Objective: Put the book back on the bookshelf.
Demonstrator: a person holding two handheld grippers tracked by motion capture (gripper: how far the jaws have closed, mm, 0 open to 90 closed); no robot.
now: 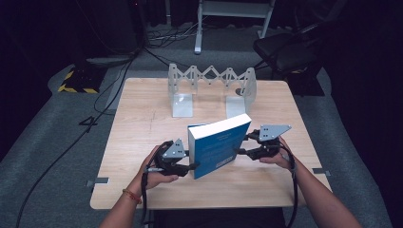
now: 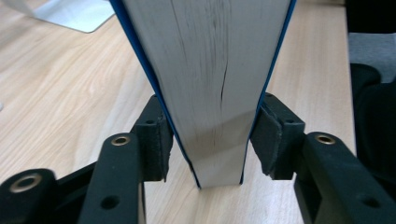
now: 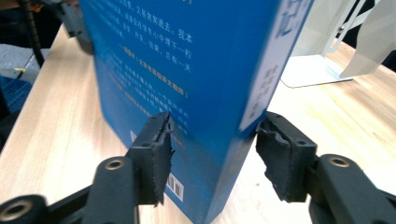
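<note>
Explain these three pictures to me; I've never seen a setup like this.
A person at a wooden table holds a two-jaw tool in each hand. One camera looks down from above; one rides on each tool, looking along its black jaws. The left hand-held gripper clamps the page edge of an upright blue book. The right hand-held gripper straddles the spine end; one pad touches the cover, the other seems just clear. Behind stands a white expandable book rack.

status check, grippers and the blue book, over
Left gripper clamped on blue book at its page edge. Right gripper astride the spine end, grip unclear. Book upright on table; bookend rack beyond, path clear.
</note>
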